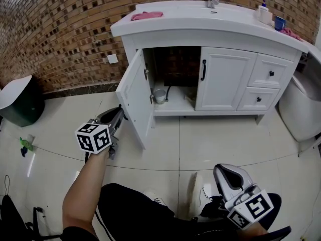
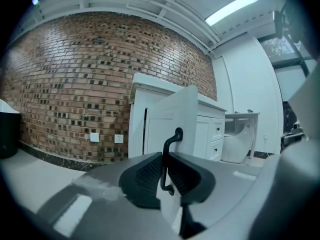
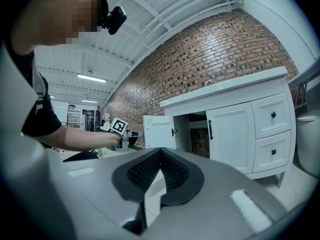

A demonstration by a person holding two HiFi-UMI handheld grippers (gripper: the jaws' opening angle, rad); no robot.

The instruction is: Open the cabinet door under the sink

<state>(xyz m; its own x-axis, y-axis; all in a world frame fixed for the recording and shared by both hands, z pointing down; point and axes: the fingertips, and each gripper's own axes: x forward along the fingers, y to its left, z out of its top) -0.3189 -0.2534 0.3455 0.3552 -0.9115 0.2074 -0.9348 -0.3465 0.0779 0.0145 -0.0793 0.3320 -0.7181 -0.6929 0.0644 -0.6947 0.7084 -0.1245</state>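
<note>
The left gripper [image 2: 165,156] is seen clamped on the black handle [image 2: 176,134] of the cabinet door [image 2: 175,109]: in the left gripper view the handle's thin bar is caught between the two ribbed pads near their tips. The hold appears to be taken there because the handle is set near the door's free edge, far from the hinges, where a pull swings the door most easily.

In the head view the left gripper [image 1: 119,115] is held out at arm's length at the outer edge of the door [image 1: 134,102]. The door is already swung wide from the white cabinet [image 1: 225,82] under the sink [image 1: 200,11]. It stands upright with its long axis vertical and is hinged along its right edge. Its free edge points out across the floor towards the person, and its front face is turned to the left. The handle's long axis is vertical too. Behind the door, the dark opening and a pipe [image 1: 160,95] are exposed. The neighbouring door [image 1: 223,79] is left closed.

The right gripper [image 3: 160,151] is held low beside the person's leg, jaws together with nothing between them, and appears to be kept out of the way.
</note>
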